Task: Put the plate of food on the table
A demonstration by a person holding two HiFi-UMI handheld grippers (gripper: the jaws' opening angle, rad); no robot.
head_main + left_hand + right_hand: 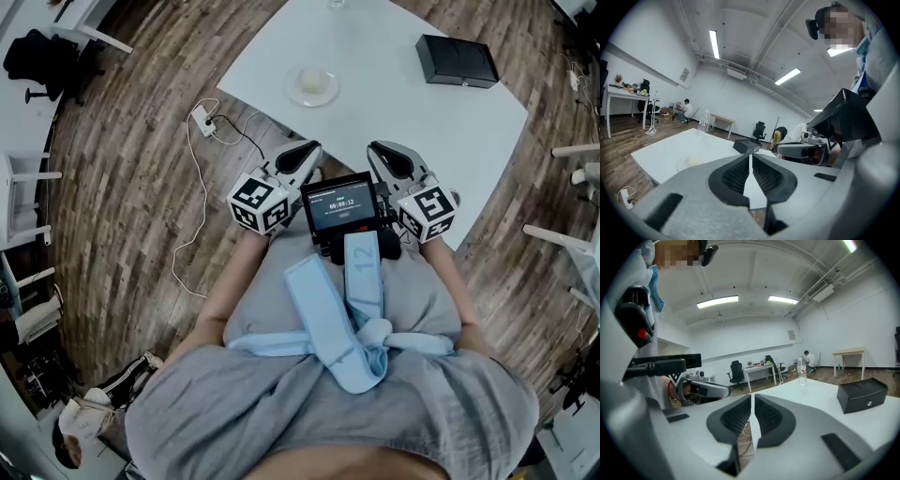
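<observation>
The plate of food (312,86), a pale glass dish, rests on the white table (375,112) toward its near left edge. It shows faintly as the plate (689,163) in the left gripper view. My left gripper (305,152) and right gripper (382,152) are held side by side close to my body, just short of the table's near corner. Both are shut with nothing between the jaws. The left gripper (750,158) points over the table, and the right gripper (753,398) does the same. The plate is well ahead of both grippers.
A black box (457,61) sits on the table's far right; a water bottle (703,124) stands at the far edge. A power strip (202,119) and white cable lie on the wood floor to the left. White chairs (574,150) stand at the right.
</observation>
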